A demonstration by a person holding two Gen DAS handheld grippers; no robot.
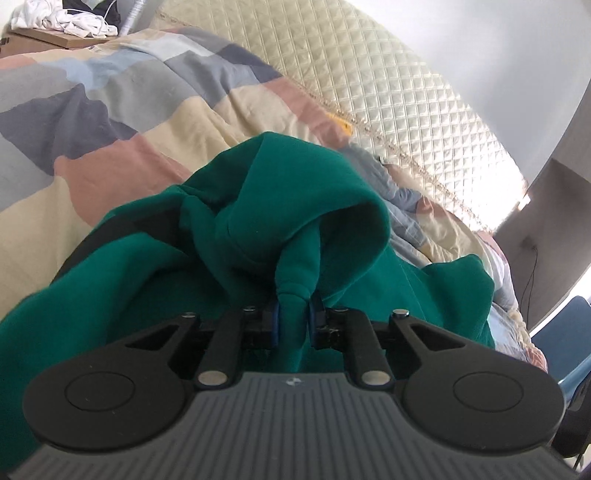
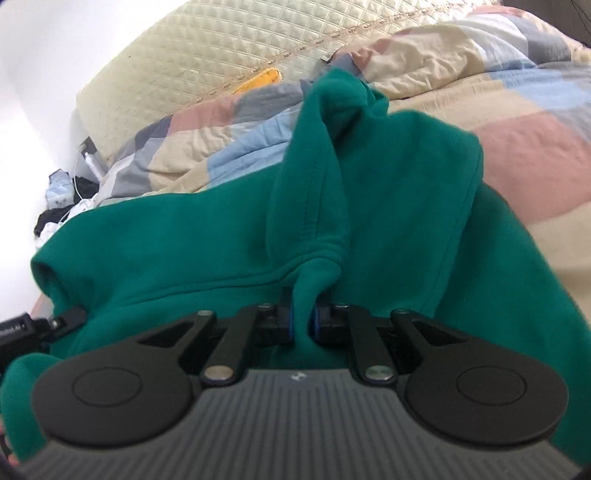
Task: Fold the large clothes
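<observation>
We hold the green hoodie (image 1: 295, 206) over the bed (image 1: 122, 122), left gripper (image 1: 293, 317) and right gripper (image 2: 303, 314) jaws each clamped on thin pinches that may slip, bunching the fold.

The green hoodie (image 1: 295, 206) runs off the lower edges — fingertips buried in folds.

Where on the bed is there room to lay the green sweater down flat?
Both the left gripper and right gripper pinch the green sweater. Open patchwork quilt lies beyond it, up to the quilted headboard. It is crowded by the white clothes pile and the floor clutter.
</observation>
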